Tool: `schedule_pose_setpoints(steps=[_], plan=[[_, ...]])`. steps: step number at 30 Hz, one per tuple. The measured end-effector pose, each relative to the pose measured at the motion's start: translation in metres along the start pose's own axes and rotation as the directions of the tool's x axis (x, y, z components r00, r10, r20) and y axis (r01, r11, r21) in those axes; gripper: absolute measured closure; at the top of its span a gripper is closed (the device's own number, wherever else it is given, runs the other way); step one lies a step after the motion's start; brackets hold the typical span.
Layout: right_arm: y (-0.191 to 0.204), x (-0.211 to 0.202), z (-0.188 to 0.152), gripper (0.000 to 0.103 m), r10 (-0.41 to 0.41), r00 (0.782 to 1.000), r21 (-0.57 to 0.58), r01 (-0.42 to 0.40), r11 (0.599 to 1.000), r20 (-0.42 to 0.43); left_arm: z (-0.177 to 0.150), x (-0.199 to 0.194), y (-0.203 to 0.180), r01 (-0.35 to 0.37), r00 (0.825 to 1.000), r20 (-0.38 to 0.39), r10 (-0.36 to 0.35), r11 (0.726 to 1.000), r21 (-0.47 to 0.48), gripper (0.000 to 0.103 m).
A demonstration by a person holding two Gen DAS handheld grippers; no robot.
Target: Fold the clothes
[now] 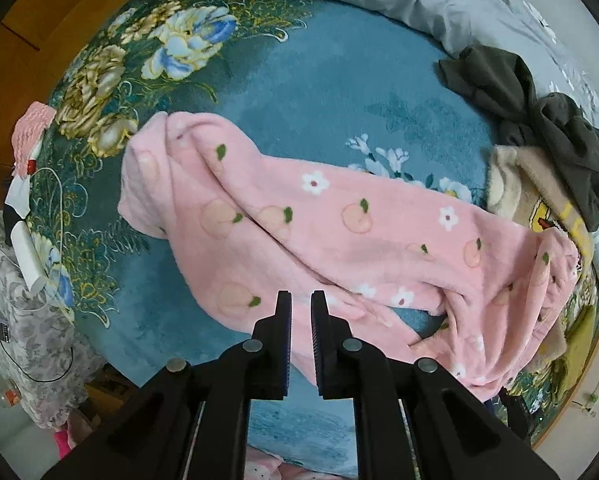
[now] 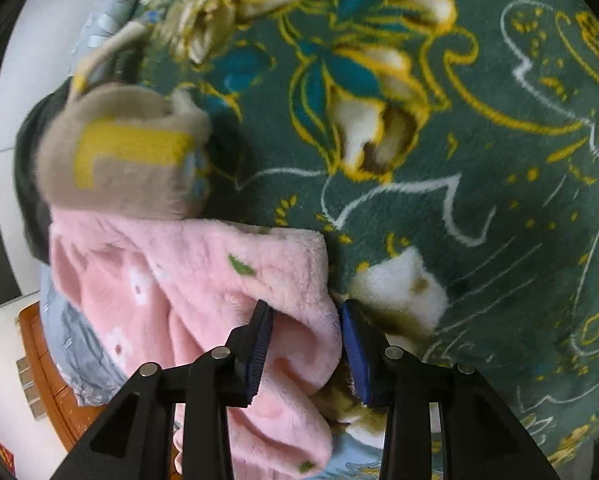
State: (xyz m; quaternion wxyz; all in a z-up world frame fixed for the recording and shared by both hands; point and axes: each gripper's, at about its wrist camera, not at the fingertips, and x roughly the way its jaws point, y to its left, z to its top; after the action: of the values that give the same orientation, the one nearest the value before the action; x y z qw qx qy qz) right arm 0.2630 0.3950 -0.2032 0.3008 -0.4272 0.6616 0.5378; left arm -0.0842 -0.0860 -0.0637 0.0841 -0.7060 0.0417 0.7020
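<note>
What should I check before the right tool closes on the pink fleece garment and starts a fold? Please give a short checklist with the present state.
1. Right tool open around an edge fold of the pink fleece garment with peach print: ok, fabric sits between its fingers.
2. Left tool holding fabric: not ok, nearly shut, nothing between its fingers.
3. Garment lies flat on the teal floral blanket: not ok, it is wrinkled and bunched.
4. Garment free of other clothes: not ok, the beige knitted sweater with yellow pattern lies against its far end.
5. Dark grey crumpled garment clear of the pink one: cannot tell.
</note>
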Motion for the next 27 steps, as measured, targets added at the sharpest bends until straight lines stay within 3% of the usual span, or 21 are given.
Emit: schedule_pose_setpoints(steps=[1, 2, 4, 7, 10, 13, 16, 19, 22, 27], plan=[[0.001, 0.0, 0.0, 0.087, 0.003, 1.0, 0.014, -0.003, 1.0, 0.0, -0.001, 0.0, 0.002, 0.0, 1.0, 0.0, 0.0, 1.0, -0.007, 0.094], [0.002, -0.002, 0.0, 0.094, 0.011, 1.0, 0.019, -0.011, 1.0, 0.001, -0.002, 0.001, 0.003, 0.0, 1.0, -0.001, 0.0, 1.0, -0.014, 0.094], [0.006, -0.011, -0.001, 0.096, 0.028, 0.999, 0.007, -0.028, 1.0, 0.016, -0.004, 0.003, 0.006, 0.001, 1.0, -0.005, -0.001, 1.0, -0.027, 0.094], [0.011, -0.05, -0.001, 0.097, 0.058, 0.995, -0.061, -0.052, 0.997, 0.085, -0.008, 0.008, 0.008, 0.01, 1.0, -0.018, -0.011, 0.999, -0.042, 0.094], [-0.004, -0.101, 0.005, 0.098, 0.096, 0.981, -0.048, -0.089, 0.995, 0.169, -0.014, 0.012, 0.009, 0.021, 0.999, -0.026, -0.022, 0.998, -0.051, 0.094], [-0.037, -0.168, 0.016, 0.099, 0.047, 0.95, -0.011, -0.046, 0.999, 0.308, -0.019, 0.015, 0.013, 0.037, 0.999, -0.027, -0.039, 0.997, -0.065, 0.094], [-0.079, -0.209, 0.035, 0.099, -0.111, 0.923, 0.067, 0.092, 0.993, 0.369, -0.023, 0.018, 0.021, 0.052, 0.998, -0.028, -0.055, 0.995, -0.088, 0.094], [-0.096, -0.201, 0.043, 0.099, -0.17, 0.939, 0.123, 0.139, 0.983, 0.301, -0.027, 0.023, 0.033, 0.071, 0.997, -0.033, -0.076, 0.989, -0.13, 0.094], [-0.09, -0.194, 0.027, 0.099, -0.201, 0.941, 0.101, 0.18, 0.979, 0.272, -0.035, 0.028, 0.05, 0.099, 0.994, -0.028, -0.106, 0.976, -0.195, 0.089], [-0.069, -0.187, 0.013, 0.099, -0.206, 0.944, 0.068, 0.195, 0.978, 0.259, -0.039, 0.04, 0.095, 0.168, 0.984, 0.0, -0.18, 0.921, -0.352, 0.08]])
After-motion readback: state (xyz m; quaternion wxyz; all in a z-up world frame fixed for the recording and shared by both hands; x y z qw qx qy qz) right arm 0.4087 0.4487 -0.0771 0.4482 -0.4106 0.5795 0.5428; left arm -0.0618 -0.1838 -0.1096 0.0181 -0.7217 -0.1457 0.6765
